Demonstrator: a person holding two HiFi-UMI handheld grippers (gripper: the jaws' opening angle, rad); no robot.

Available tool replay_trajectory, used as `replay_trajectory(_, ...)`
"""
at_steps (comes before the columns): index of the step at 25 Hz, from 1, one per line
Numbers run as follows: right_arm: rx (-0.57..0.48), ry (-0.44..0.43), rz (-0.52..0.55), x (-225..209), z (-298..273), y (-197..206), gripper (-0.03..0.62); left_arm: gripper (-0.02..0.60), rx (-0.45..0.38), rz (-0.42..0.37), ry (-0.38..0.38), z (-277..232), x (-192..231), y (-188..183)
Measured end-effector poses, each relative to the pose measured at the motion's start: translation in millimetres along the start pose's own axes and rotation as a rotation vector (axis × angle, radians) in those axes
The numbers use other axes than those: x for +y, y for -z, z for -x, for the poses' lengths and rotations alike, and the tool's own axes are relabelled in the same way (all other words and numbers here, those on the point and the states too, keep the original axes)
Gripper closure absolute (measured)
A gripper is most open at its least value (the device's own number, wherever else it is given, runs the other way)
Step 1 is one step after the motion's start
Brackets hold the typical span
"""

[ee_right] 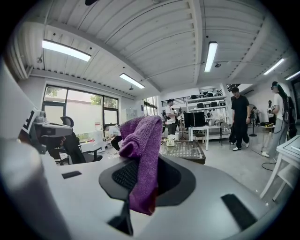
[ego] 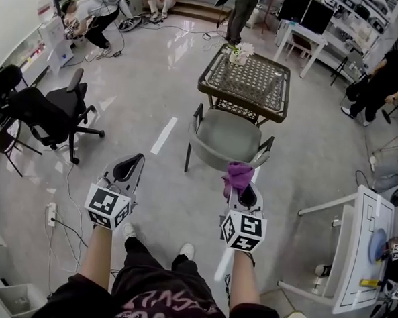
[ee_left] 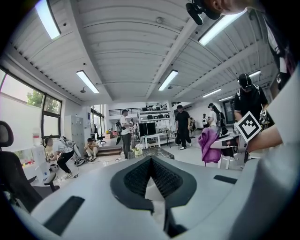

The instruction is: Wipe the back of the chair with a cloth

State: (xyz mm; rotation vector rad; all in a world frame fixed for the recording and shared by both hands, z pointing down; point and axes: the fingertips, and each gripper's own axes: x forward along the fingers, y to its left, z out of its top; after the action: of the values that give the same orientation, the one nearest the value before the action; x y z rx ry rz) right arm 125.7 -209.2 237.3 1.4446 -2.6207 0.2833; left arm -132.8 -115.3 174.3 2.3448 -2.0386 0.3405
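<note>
A grey-green chair (ego: pixel 228 138) stands on the floor ahead of me, its curved back (ego: pixel 212 157) towards me, at a wicker table (ego: pixel 247 83). My right gripper (ego: pixel 241 186) hangs just short of the chair back's right end, shut on a purple cloth (ego: pixel 237 175). That cloth (ee_right: pixel 142 143) drapes out from between the jaws in the right gripper view. My left gripper (ego: pixel 136 160) floats left of the chair, apart from it, its jaws closed together with nothing in them (ee_left: pixel 151 162). In the left gripper view the cloth (ee_left: pixel 207 144) shows to the right.
A black office chair (ego: pixel 54 116) stands at the left, with a power strip (ego: pixel 51 214) and cables on the floor. At the right is a white table (ego: pixel 363 247). Several people sit or stand round the room's edges. A white line (ego: pixel 163 135) marks the floor.
</note>
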Motion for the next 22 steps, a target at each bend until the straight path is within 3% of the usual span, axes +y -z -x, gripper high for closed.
replay_trajectory(14,-0.026,0.252,0.006,59.1,-45.7,4.2,0.5,0.573,-0.011,0.03,0.263,-70.3,95.4,41.5)
replay_trajectory(22,-0.019,0.326,0.034,91.4,-73.0,24.8,0.5,0.572,-0.004,0.038,0.348,-90.6,132.4,76.4)
